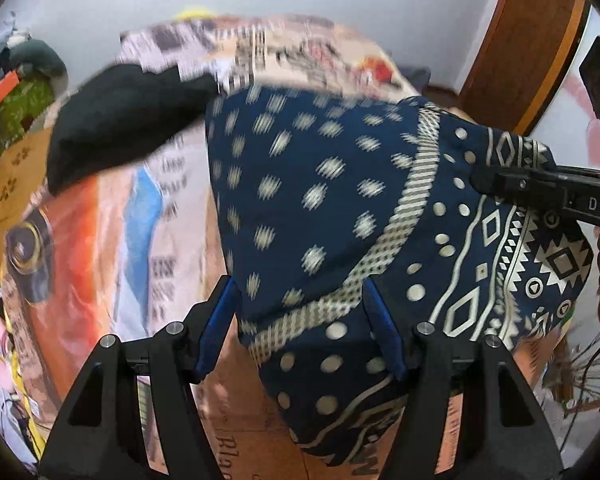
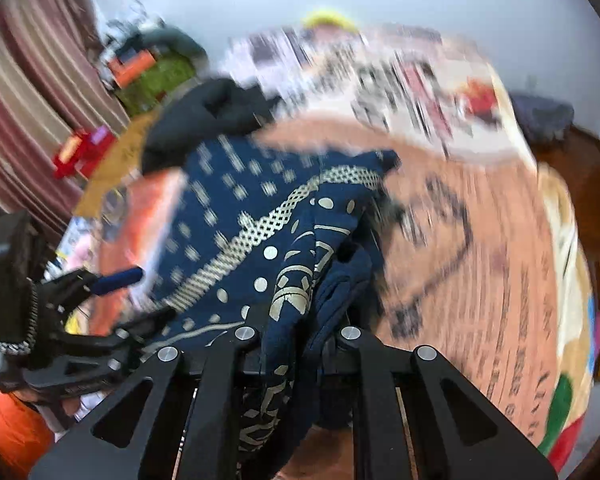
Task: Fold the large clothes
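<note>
1. The large navy-blue cloth with cream dots and geometric bands hangs bunched above the printed newspaper-pattern bed sheet. Part of it drapes down between the two tools; nothing lies flat yet.
2. The right gripper is clamped nearly closed on a gathered wad of the cloth. In the left wrist view its black fingers pinch the patterned border at the upper right.
3. The left gripper stands a bit over half open, its blue pads on either side of a hanging fold. The pads do not appear to press the fabric, so it holds nothing yet.
4. Risk: the right grip has a thick, bunched handful, not a clean edge. Layers may slide out unevenly under a pull, judging by the crumpled folds at the jaws.
5. Risk: the left tool may close on a mid-panel fold instead of a corner. The spread would then come out twisted.
6. Risk: a black garment lies just behind the cloth on the sheet. A low sweep could snag or drag it along.
7. Both views are motion-blurred; the exact contact at the left pads is uncertain.
</note>
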Action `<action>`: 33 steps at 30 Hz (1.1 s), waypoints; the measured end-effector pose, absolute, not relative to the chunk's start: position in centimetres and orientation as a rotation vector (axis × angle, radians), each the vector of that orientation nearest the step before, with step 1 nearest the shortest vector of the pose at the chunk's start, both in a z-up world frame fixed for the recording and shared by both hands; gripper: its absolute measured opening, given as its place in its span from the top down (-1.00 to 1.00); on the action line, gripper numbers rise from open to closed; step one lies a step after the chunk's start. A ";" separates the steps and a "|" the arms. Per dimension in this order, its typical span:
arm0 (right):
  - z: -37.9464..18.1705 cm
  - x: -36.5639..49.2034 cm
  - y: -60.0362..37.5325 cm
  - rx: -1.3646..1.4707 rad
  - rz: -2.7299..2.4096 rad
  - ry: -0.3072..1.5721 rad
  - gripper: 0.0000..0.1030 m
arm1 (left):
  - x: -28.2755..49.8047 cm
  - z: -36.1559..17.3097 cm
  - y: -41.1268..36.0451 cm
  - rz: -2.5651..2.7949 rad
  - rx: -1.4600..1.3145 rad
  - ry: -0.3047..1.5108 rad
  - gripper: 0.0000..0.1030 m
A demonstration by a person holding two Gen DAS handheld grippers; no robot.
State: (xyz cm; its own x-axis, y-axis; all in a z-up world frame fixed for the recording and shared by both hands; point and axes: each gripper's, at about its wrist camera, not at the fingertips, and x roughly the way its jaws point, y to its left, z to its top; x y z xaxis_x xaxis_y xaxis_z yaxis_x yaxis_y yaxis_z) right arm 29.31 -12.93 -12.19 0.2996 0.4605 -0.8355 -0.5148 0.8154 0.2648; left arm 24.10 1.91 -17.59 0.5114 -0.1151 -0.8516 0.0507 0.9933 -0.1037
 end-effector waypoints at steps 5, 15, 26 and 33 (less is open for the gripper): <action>-13.6 28.0 -14.2 -0.137 0.639 1.100 0.31 | 22.9 -18.6 3.1 -0.088 -0.081 1.039 -0.45; -11.8 27.4 -17.3 -0.134 0.585 1.092 -0.14 | 20.4 -16.5 4.9 -0.041 -0.016 1.006 -0.48; -12.0 31.4 -15.3 0.070 0.635 1.107 -0.56 | 25.1 -14.4 8.4 -0.071 -0.261 0.982 -0.48; -18.0 35.6 -15.6 0.232 0.661 1.301 -0.56 | 29.5 -20.0 8.7 -0.219 -0.561 1.112 -0.52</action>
State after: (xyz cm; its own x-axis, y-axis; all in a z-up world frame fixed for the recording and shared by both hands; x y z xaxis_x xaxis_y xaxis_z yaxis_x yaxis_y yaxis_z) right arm 35.59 -15.63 -18.02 0.1156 0.5709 -0.8128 -0.3199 0.7961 0.5137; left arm 29.46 8.69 -20.01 0.4392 -0.4372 -0.7849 -0.1073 0.8418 -0.5290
